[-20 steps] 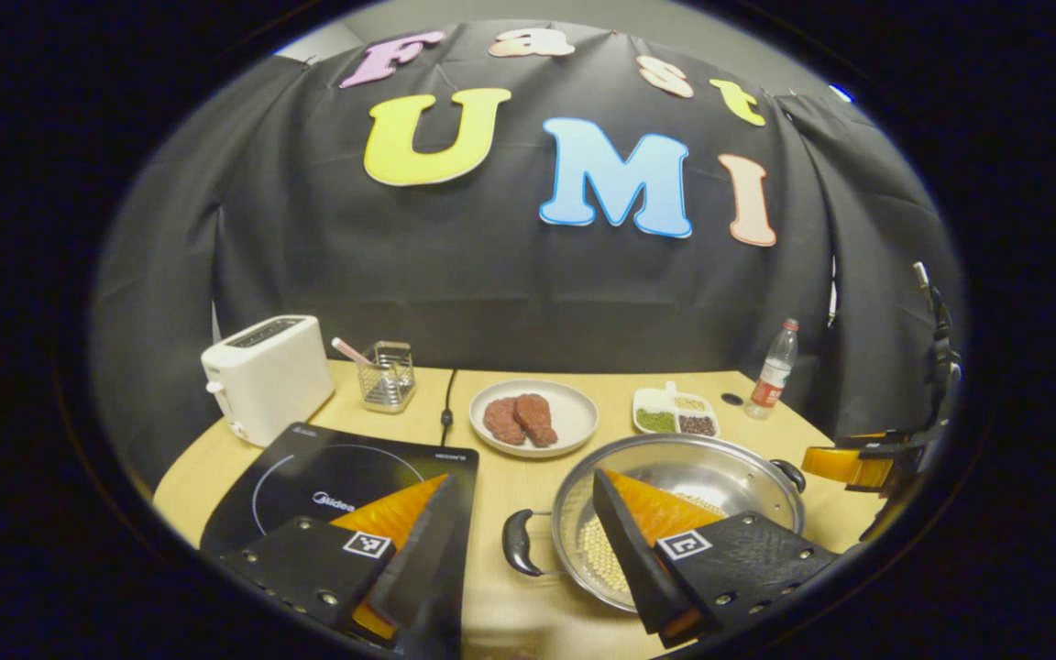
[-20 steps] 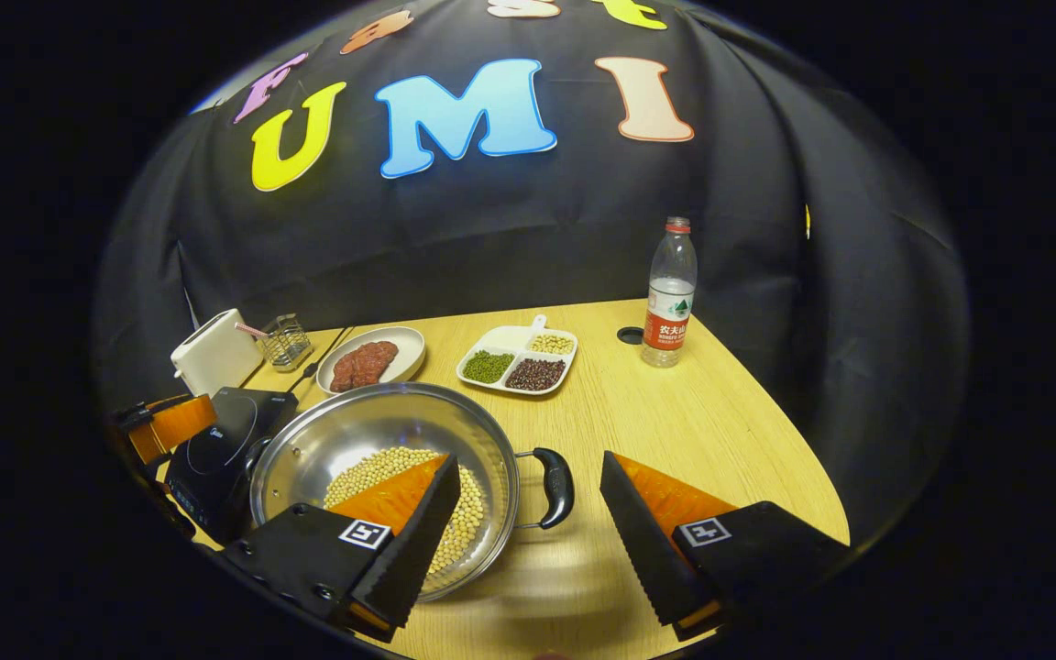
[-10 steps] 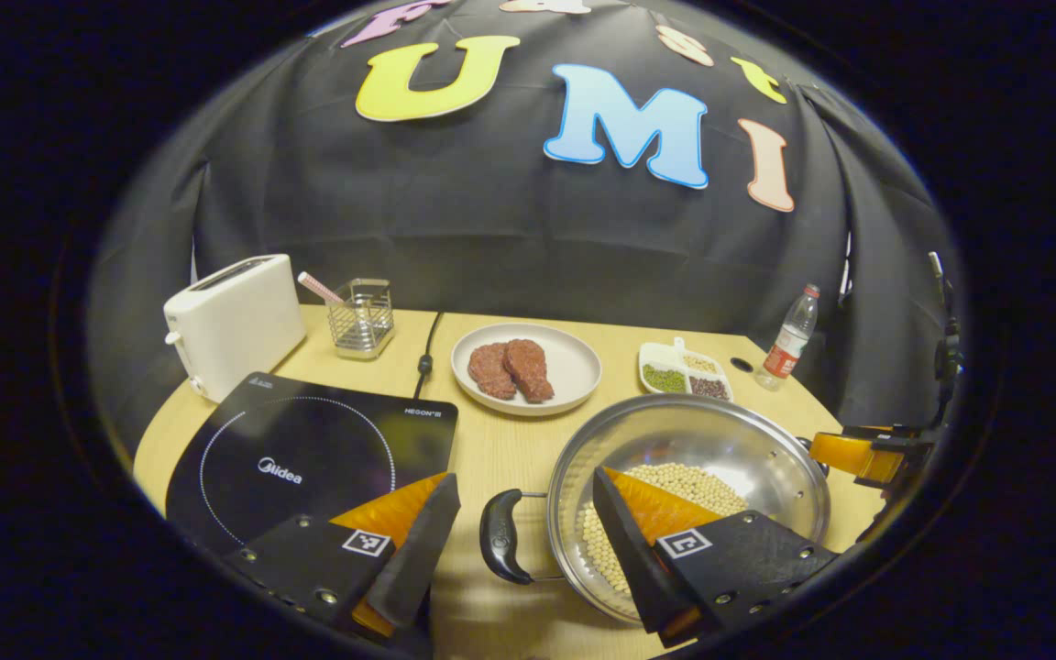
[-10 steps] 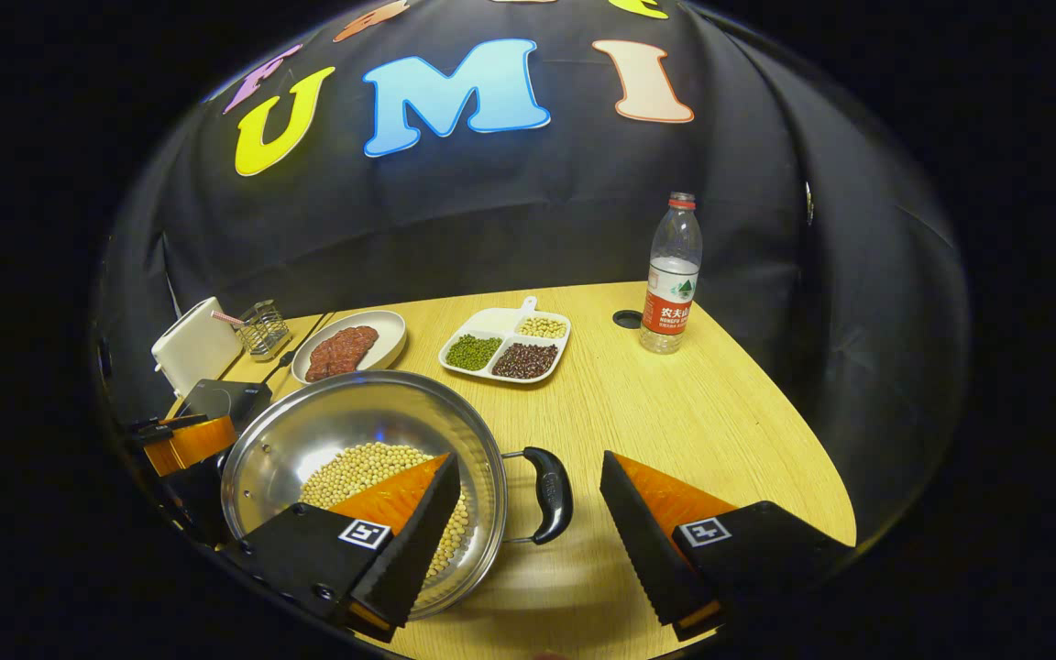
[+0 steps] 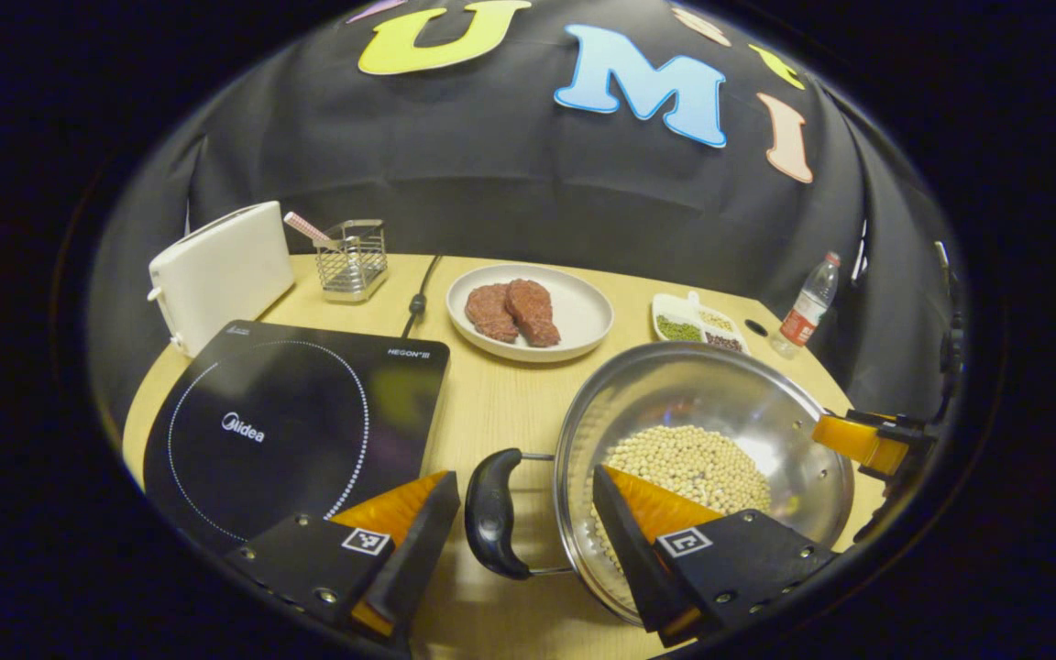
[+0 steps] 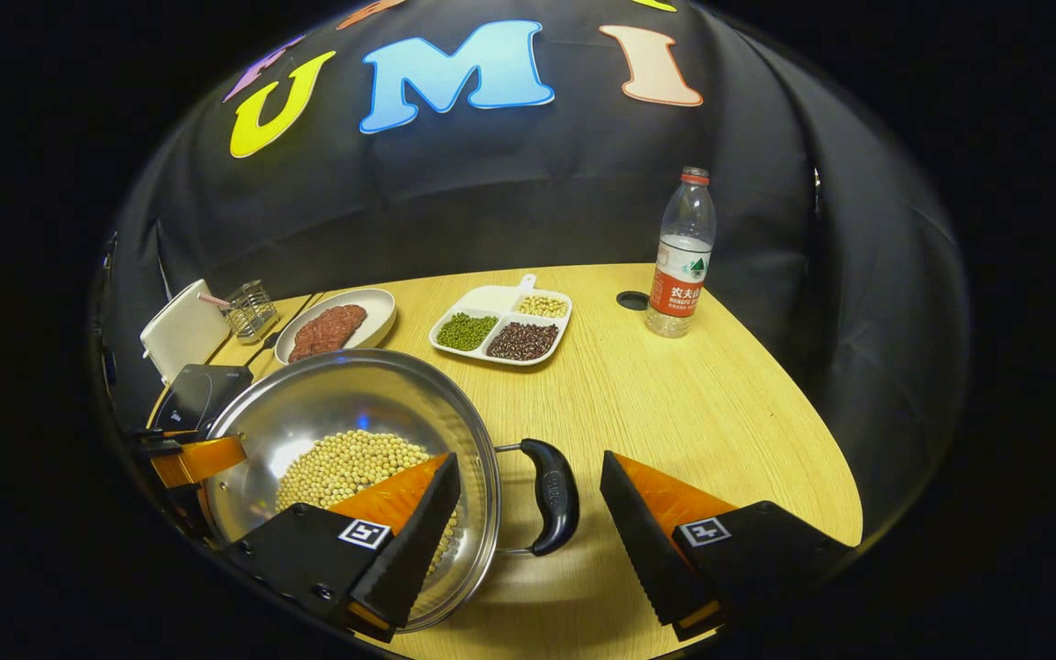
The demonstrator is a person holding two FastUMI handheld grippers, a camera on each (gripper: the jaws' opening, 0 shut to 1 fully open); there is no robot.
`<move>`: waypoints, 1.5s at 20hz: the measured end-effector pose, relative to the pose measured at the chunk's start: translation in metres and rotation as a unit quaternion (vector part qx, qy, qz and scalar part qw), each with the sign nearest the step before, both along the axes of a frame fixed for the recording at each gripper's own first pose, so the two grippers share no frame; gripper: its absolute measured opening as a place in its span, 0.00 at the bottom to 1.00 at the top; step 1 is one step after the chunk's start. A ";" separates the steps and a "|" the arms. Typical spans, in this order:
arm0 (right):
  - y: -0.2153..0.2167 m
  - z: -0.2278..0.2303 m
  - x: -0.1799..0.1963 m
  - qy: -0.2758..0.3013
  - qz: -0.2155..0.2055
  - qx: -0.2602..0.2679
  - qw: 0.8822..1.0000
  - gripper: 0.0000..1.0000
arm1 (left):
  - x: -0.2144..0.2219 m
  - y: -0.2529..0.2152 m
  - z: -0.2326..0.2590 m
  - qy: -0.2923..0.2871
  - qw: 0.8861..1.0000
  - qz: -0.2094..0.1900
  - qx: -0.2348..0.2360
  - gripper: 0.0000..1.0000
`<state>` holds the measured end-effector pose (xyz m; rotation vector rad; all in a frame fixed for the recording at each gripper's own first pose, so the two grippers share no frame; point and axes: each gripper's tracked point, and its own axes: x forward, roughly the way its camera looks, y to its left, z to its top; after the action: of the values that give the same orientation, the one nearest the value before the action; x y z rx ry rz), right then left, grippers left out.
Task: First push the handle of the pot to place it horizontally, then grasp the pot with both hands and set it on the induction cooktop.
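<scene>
1. We are watching the pot [image 5: 702, 440], steel and holding a layer of pale beans [image 5: 688, 463], sitting on the table [image 6: 675, 412] just to the right of the cooktop [image 5: 290, 422], not yet on it.
2. Its two black loop handles are lying out to either side: the left handle [image 5: 491, 513] and the right handle [image 6: 554, 495]. So the turning step is looking done to us.
3. The left gripper [image 5: 523, 527] is spread wide, holding nothing, with the left handle sitting between its fingers and the far finger reaching over the rim.
4. The right gripper [image 6: 528, 518] is likewise gaping wide and gripping nothing, its fingers standing either side of the right handle.
5. Over the last second both have been closing in: each handle is looming larger and lower in its own view, and the pot is filling more of the picture.
6. That means we are moving from approach to grasp; our guess is both need to clamp before any lift.
7. Farther out we are seeing a plate of meat [image 5: 528, 312], a divided dish [image 6: 502, 330], a bottle [image 6: 682, 257], a toaster [image 5: 216, 270] and a wire caddy [image 5: 354, 261].
8. The beans are loose, so a tilted lift could spill them.
</scene>
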<state>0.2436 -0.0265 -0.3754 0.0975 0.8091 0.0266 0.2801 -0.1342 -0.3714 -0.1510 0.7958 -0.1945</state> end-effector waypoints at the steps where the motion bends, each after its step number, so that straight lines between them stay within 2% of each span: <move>1: 0.001 -0.003 -0.001 0.005 0.001 0.000 1.000 0.98 | 0.000 0.000 -0.001 0.001 1.000 -0.001 0.002 0.90; 3: 0.000 -0.008 -0.001 0.015 -0.001 -0.003 1.000 0.98 | 0.000 -0.001 -0.003 0.005 1.000 -0.003 0.008 0.92; 4: -0.002 -0.009 -0.002 0.017 -0.002 -0.005 1.000 0.98 | 0.000 -0.001 -0.004 0.008 1.000 -0.003 0.011 0.90; 5: -0.003 -0.008 -0.001 0.016 -0.003 -0.008 1.000 0.92 | -0.001 -0.001 -0.005 0.010 1.000 -0.003 0.013 0.93; 6: -0.003 -0.009 -0.001 0.016 -0.003 -0.009 1.000 0.90 | -0.002 -0.001 -0.006 0.012 1.000 -0.003 0.016 0.90; 7: -0.004 -0.009 -0.001 0.017 -0.002 -0.008 1.000 0.88 | -0.003 0.001 -0.008 0.014 1.000 0.000 0.019 0.81; 8: -0.004 -0.010 -0.002 0.020 -0.002 -0.007 1.000 0.87 | -0.004 0.001 -0.010 0.018 1.000 0.002 0.020 0.77; 9: -0.004 -0.011 -0.001 0.022 0.001 -0.005 1.000 0.90 | -0.006 0.002 -0.011 0.021 1.000 0.006 0.020 0.80; 11: -0.002 -0.011 -0.002 0.024 0.004 -0.001 1.000 0.81 | -0.005 0.001 -0.014 0.024 1.000 0.010 0.014 0.66; 12: 0.002 -0.012 -0.002 0.025 0.005 0.002 1.000 0.81 | -0.005 0.001 -0.014 0.024 1.000 0.011 0.014 0.63; 14: 0.002 -0.011 -0.003 0.024 0.009 -0.003 1.000 0.67 | -0.004 0.000 -0.014 0.023 1.000 0.010 0.016 0.63; 15: 0.003 -0.011 -0.004 0.023 0.012 -0.006 1.000 0.67 | -0.005 0.000 -0.013 0.023 1.000 0.009 0.016 0.61; 17: 0.005 -0.011 -0.005 0.024 0.013 -0.012 1.000 0.58 | -0.002 0.000 -0.013 0.021 1.000 0.002 0.022 0.58; 18: 0.005 -0.009 -0.007 0.027 0.010 -0.012 1.000 0.56 | -0.002 0.000 -0.010 0.020 0.999 -0.001 0.025 0.58; 19: 0.006 -0.010 -0.009 0.032 0.009 -0.014 0.999 0.49 | -0.001 0.002 -0.009 0.018 0.999 -0.004 0.027 0.57; 20: 0.006 -0.008 -0.011 0.035 0.007 -0.016 0.999 0.51 | 0.000 0.002 -0.004 0.014 1.000 -0.005 0.025 0.57; 21: 0.007 -0.004 -0.012 0.035 0.005 -0.016 0.999 0.48 | 0.000 0.004 0.000 0.011 1.000 -0.005 0.024 0.57; 24: 0.014 0.018 -0.016 0.026 0.003 -0.022 0.999 0.48 | -0.001 0.012 0.016 0.002 1.000 -0.006 0.017 0.57; 27: 0.025 0.034 -0.020 0.018 0.003 -0.025 1.000 0.51 | -0.003 0.029 0.032 -0.007 1.000 -0.005 0.016 0.57; 28: 0.030 0.039 -0.022 0.017 0.002 -0.024 1.000 0.48 | -0.004 0.036 0.037 -0.009 1.000 -0.005 0.017 0.57; 29: 0.036 0.043 -0.024 0.016 0.001 -0.023 1.000 0.51 | -0.004 0.043 0.041 -0.010 1.000 -0.005 0.016 0.53; 30: 0.042 0.047 -0.026 0.015 0.000 -0.021 1.000 0.48 | -0.005 0.050 0.045 -0.011 1.000 -0.005 0.016 0.57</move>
<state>0.2179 0.0153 -0.3284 0.0586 0.8394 0.0077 0.2752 -0.0843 -0.3266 -0.1143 0.7772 -0.1921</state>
